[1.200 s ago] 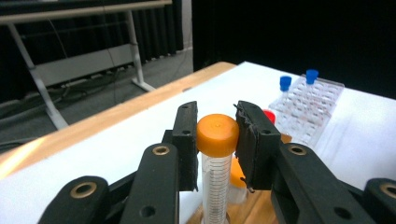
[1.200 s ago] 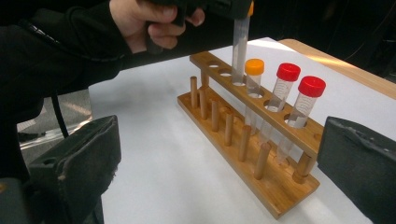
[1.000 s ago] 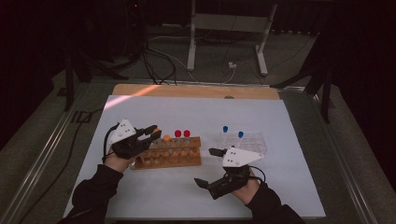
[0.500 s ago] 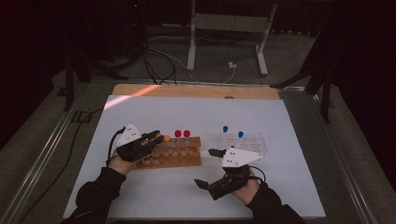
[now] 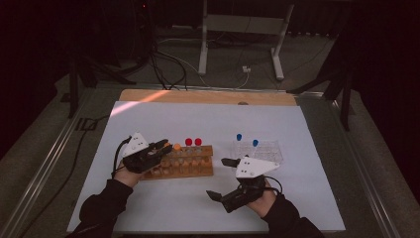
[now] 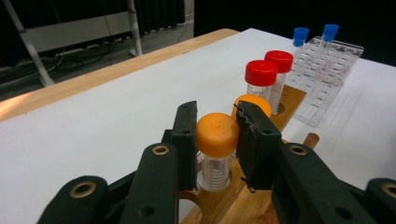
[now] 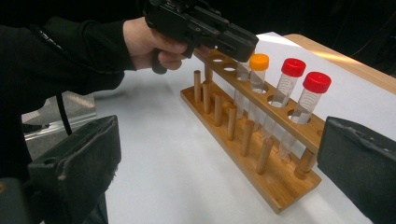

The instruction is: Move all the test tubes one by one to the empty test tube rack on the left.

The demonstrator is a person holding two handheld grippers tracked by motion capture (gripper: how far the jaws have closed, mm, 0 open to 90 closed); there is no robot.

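**Orange-capped tube pinched in your left claw, sitting in the wooden rack**

So your left claw is clamped on the orange cap of a tube, one pad on each side. The tube's clear plastic with ridged threads under a smooth rounded cap, standing upright in a hole at the near end of the wooden rack, which sits on the white surface.

In that rack: a second orange-capped tube right behind yours, then two red-capped tubes further along. The holes at your end look empty.

Past the rack there's a clear plastic tray with two blue-capped tubes standing in it.

Your right claw is spread wide, holding nothing, near the front of the rack.
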